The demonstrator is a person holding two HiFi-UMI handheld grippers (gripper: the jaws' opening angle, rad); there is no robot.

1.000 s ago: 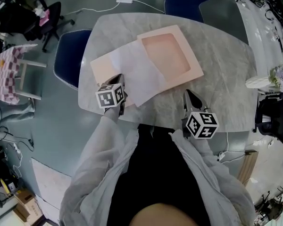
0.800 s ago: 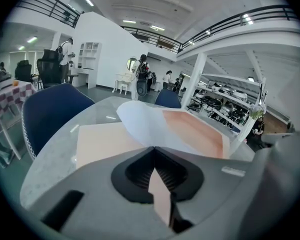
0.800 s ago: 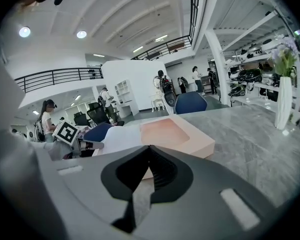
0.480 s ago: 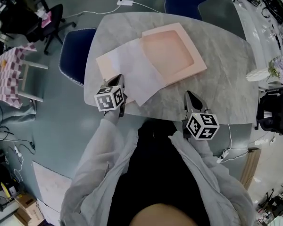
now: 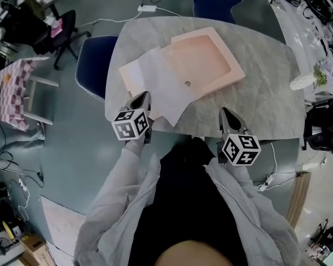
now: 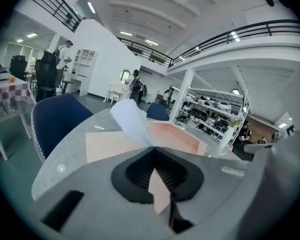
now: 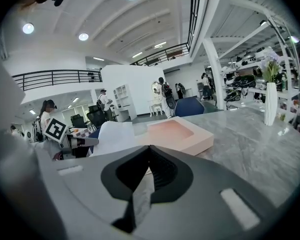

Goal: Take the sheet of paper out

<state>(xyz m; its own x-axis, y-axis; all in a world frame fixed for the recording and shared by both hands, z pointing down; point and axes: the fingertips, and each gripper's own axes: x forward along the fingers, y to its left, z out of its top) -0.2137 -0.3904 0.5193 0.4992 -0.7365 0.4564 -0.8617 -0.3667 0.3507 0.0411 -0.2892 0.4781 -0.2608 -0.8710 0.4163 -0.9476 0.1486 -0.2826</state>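
Pulling the sheet free is the step in hand. The left gripper point(image 6: 153, 148) is clenched on a corner of the sheet of paper point(image 6: 131, 121), which curls up just ahead of its jaws and reaches the pink box point(image 5: 205, 57) beyond. Next, I judge, it needs a steady draw toward the person without tearing. The right gripper point(image 7: 149, 148) is closed on nothing, with the box well ahead of it. 1 vase point(image 5: 302, 82) stands far aside, and nothing blocks the way.

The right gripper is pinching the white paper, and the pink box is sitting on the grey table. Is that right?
Not quite. It is the left gripper that is pinching the white paper, not the right one. The left gripper view shows the sheet caught between its closed jaws. The right gripper is shut with nothing in it. The pink box is sitting on the grey table, as you said.
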